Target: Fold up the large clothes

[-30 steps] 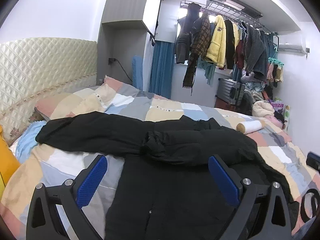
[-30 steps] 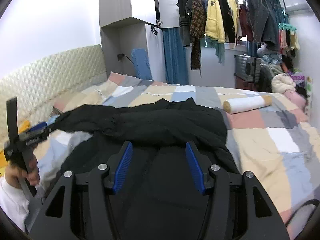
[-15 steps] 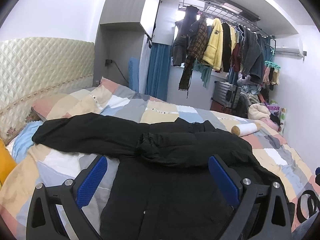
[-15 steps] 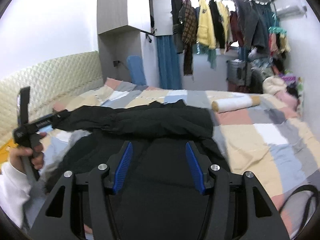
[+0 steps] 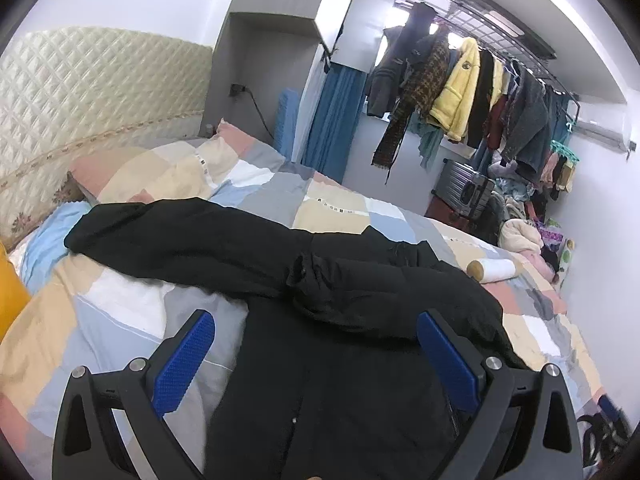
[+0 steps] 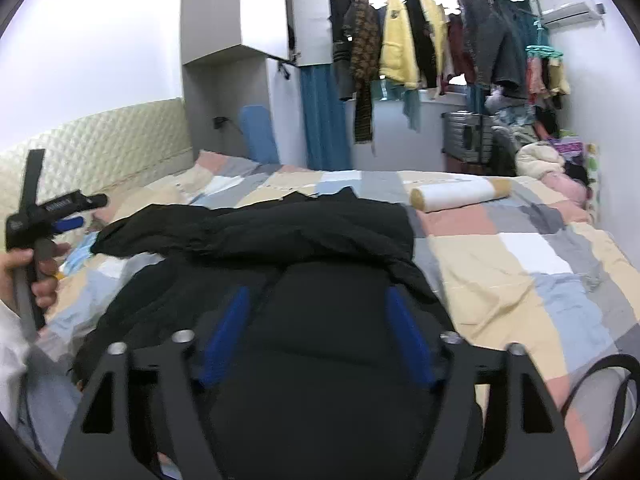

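Note:
A large black coat (image 5: 320, 320) lies spread on the patchwork bed (image 5: 120, 320). One sleeve (image 5: 172, 236) stretches left toward the pillows; the other is folded across the chest. My left gripper (image 5: 316, 324) is open and empty, above the coat's lower body. In the right wrist view the coat (image 6: 312, 236) fills the middle. My right gripper (image 6: 316, 300) is open and empty, over the coat's hem side. The left gripper (image 6: 68, 212) shows at the far left of that view, held in a hand.
Pillows (image 5: 132, 172) and a quilted headboard (image 5: 80, 120) stand at the left. A white rolled bolster (image 6: 460, 194) lies on the bed's far side. A rack of hanging clothes (image 6: 420, 48), a suitcase (image 6: 468, 140) and a clothes pile (image 6: 544, 160) stand beyond the bed.
Both grippers have shifted and tilted slightly above the coat, staying open. The left gripper has moved up and left in the right wrist view. The coat has not moved.

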Action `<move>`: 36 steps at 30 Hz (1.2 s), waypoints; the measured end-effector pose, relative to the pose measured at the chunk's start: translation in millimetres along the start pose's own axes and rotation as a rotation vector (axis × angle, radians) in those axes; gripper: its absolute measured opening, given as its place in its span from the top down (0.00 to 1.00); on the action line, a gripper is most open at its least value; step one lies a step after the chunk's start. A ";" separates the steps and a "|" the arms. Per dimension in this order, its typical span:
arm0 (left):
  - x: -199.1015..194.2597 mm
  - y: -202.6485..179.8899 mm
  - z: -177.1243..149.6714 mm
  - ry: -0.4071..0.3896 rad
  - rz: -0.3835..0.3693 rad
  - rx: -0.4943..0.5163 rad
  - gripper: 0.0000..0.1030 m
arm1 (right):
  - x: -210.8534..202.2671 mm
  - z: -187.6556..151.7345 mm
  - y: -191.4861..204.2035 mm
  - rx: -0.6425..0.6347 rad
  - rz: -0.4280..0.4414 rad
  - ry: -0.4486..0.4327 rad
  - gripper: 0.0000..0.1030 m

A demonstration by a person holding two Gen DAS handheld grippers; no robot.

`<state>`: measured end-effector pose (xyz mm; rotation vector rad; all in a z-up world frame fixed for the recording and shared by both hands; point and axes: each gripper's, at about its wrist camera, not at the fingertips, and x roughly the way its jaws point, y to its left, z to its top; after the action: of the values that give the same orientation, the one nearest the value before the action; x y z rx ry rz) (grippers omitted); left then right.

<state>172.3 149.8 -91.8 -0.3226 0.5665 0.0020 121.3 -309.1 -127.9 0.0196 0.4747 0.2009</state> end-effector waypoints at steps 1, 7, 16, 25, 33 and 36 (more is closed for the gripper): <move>-1.1 5.3 3.7 0.001 -0.004 -0.005 0.01 | -0.2 -1.0 -1.5 0.005 0.001 -0.005 0.23; 3.6 69.8 38.5 0.023 0.036 -0.068 0.01 | 3.1 -2.1 -13.4 0.063 -0.010 -0.013 0.22; 42.6 229.1 66.7 0.104 -0.020 -0.397 0.01 | 22.9 -3.1 -8.0 0.071 -0.036 0.038 0.21; 124.8 349.2 43.8 0.149 0.004 -0.591 0.01 | 53.2 -2.2 18.7 0.070 -0.047 0.111 0.20; 197.9 430.6 36.0 0.185 0.026 -0.689 0.02 | 89.4 -1.1 27.5 0.158 -0.083 0.216 0.20; 217.2 451.9 35.3 0.176 0.020 -0.693 0.03 | 98.5 3.0 37.5 0.128 -0.136 0.212 0.20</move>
<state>333.8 570.9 -313.7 -0.9984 0.7337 0.1944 201.4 -252.8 -167.2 0.0917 0.6979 0.0381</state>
